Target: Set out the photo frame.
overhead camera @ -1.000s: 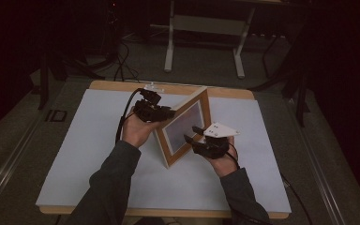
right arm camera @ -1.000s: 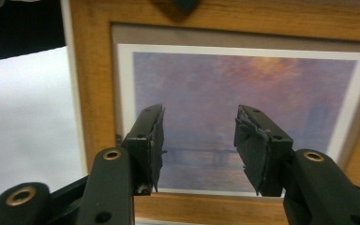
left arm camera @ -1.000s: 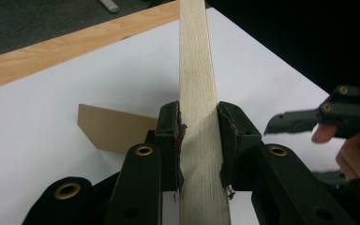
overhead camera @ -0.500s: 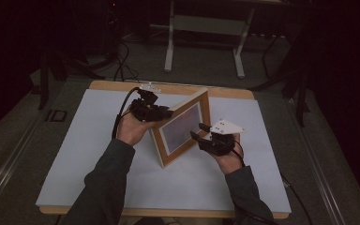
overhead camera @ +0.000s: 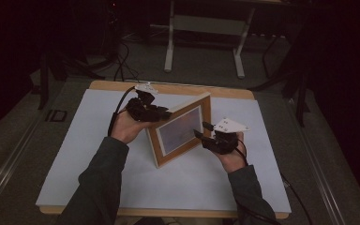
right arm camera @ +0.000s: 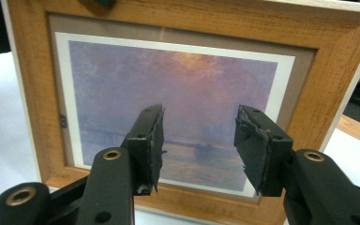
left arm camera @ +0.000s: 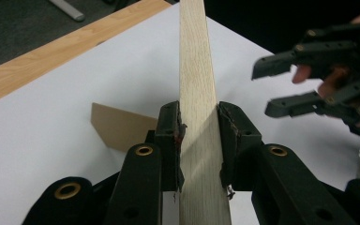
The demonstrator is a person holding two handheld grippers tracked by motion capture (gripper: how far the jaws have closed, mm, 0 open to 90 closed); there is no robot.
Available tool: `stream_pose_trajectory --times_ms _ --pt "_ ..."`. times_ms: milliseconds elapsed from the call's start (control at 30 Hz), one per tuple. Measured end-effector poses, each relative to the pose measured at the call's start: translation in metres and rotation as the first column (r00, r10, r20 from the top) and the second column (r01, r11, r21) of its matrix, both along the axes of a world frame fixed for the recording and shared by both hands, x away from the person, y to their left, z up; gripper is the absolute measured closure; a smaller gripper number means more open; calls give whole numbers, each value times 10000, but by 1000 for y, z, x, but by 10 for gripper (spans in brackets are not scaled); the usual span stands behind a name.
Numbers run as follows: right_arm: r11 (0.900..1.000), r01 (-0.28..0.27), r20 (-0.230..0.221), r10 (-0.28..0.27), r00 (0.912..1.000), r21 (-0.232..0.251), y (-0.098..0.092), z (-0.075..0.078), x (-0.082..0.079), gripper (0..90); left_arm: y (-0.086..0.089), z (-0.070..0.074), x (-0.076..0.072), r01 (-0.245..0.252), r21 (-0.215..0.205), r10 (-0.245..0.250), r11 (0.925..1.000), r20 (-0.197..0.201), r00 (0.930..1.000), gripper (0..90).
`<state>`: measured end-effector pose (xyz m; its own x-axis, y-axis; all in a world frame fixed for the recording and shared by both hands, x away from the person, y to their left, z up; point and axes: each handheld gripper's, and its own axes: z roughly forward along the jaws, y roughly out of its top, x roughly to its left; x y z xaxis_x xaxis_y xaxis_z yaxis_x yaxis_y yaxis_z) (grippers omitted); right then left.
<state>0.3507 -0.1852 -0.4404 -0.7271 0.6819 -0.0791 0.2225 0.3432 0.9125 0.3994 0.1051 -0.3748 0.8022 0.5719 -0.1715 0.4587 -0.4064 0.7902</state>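
One picture frame (overhead camera: 180, 129) counted, wooden, stood upright near centre of white table (overhead camera: 98, 164). One print noted inside, purple and orange sky (right arm camera: 173, 108). One brown back stand (left arm camera: 122, 126) seen behind frame, resting on table. Left gripper (left arm camera: 199, 136) closed on frame's top edge, pads pressed to both faces. Right gripper (right arm camera: 197, 140) held open before glass, nothing gripped, jaws apart. Metal stand legs (overhead camera: 204, 42) observed on floor beyond table.
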Motion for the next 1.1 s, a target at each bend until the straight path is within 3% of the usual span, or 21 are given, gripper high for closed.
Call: stream_pose_trajectory --times_ms 500,833,1100 --pt "9992 406 192 -406 9990 36 -10 15 9 520 -2 3 -3 1281 203 -1285 9916 233 9914 723" --pt "9937 1096 8 -1096 9940 246 -35 17 20 510 -2 4 -4 1775 251 -1782 9838 292 9836 723" --pt "9916 1167 -406 -1145 9926 556 -49 15 31 487 0 3 -3 2067 228 -2073 9781 277 9779 723"
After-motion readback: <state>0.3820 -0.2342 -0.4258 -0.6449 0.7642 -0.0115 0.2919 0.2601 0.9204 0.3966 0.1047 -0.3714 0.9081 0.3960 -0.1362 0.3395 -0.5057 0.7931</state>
